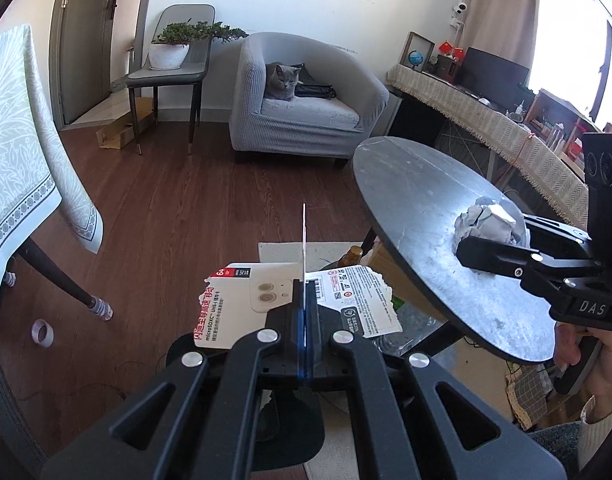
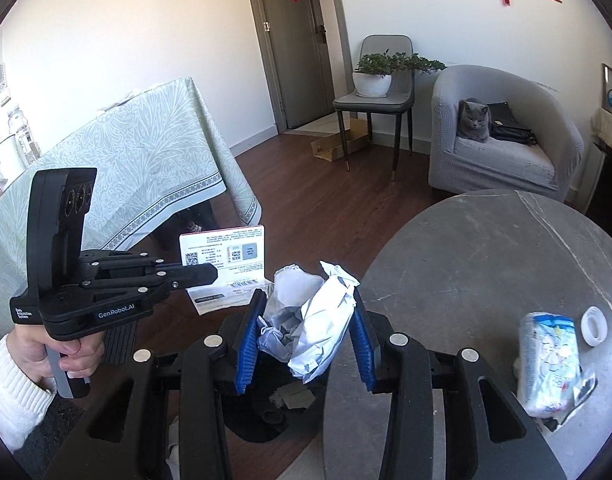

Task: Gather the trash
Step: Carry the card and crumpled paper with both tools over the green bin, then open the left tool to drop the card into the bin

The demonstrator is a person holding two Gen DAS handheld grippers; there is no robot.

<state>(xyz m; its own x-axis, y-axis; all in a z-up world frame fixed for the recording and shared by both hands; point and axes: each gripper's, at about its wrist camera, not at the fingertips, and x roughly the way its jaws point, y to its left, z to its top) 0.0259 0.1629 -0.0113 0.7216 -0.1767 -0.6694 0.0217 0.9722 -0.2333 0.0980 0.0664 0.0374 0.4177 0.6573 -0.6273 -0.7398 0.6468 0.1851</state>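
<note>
A dark bin [image 2: 273, 412] sits on the floor below the tongs, with grey scraps and a small round piece lying in its bottom. Above it, the left tongs [image 1: 304, 312] are clamped shut on a thin white card [image 1: 304, 256], held upright and edge-on in the left wrist view; flat printed packaging [image 1: 241, 304] with torn edges spreads beneath. From the right wrist view the card [image 2: 222, 256] shows its printed face with QR codes. Further right, the right tongs [image 2: 306, 332], blue-padded, stand part open yet grip a crumpled white paper wad [image 2: 322, 320] at the edge of the round, dark, stone-like table [image 2: 486, 264]. On the table lie a plastic tissue pack [image 2: 550, 364] and a white tape ring [image 2: 594, 326].
</note>
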